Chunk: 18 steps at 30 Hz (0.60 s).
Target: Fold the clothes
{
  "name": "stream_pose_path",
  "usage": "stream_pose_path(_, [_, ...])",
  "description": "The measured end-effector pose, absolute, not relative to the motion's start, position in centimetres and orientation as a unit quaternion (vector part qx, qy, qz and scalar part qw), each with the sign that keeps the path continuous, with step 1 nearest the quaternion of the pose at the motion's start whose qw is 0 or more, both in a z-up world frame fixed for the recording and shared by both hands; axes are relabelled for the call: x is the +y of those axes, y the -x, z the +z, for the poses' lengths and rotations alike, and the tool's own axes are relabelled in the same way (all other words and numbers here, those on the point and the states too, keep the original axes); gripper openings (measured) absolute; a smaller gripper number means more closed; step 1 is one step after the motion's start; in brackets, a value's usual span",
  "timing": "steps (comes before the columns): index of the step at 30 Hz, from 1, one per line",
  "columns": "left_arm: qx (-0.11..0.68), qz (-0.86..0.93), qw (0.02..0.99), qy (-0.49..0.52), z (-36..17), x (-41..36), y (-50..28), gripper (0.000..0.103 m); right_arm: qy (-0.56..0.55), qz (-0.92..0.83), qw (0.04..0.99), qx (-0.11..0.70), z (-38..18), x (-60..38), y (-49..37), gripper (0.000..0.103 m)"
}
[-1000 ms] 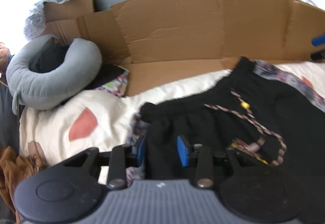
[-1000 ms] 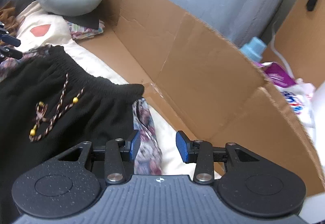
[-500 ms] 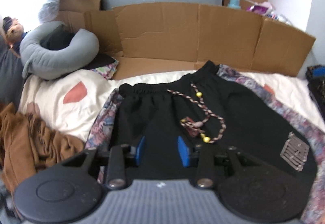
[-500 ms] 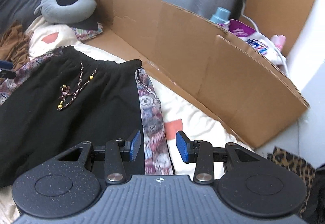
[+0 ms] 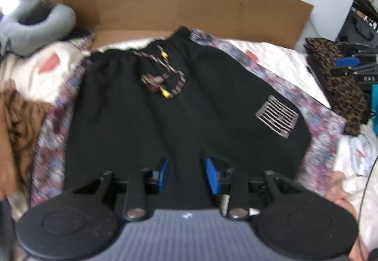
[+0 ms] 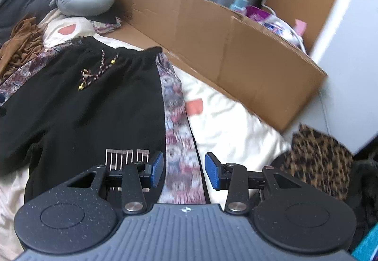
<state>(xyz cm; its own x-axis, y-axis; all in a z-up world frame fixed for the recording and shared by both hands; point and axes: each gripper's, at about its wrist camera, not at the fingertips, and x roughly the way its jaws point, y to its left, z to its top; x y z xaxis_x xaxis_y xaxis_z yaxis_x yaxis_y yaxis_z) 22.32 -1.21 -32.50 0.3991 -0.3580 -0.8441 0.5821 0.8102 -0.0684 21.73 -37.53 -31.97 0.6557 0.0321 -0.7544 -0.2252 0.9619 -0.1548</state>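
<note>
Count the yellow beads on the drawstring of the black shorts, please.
2 show clearly on the black shorts: one yellow bead just under the waistband, another lower, at the end of the looped drawstring. The frame is blurred, so more may be hidden.

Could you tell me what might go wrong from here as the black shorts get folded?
1. The black shorts lie on a patterned teddy-bear cloth; the open right gripper hovers over that cloth's strip and may pinch it too.
2. The loose braided drawstring with yellow beads could snag or bunch inside a fold.
3. The open left gripper might grab only one layer.
</note>
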Motion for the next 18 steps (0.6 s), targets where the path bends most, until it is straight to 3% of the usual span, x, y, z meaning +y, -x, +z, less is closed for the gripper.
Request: stream_pose_path(18, [0.535,-0.313,0.784,-0.037,-37.5,-2.7,-19.1,0.039,0.088,-0.012,0.893,0.440,-38.5,-42.1,-16.0,0.045])
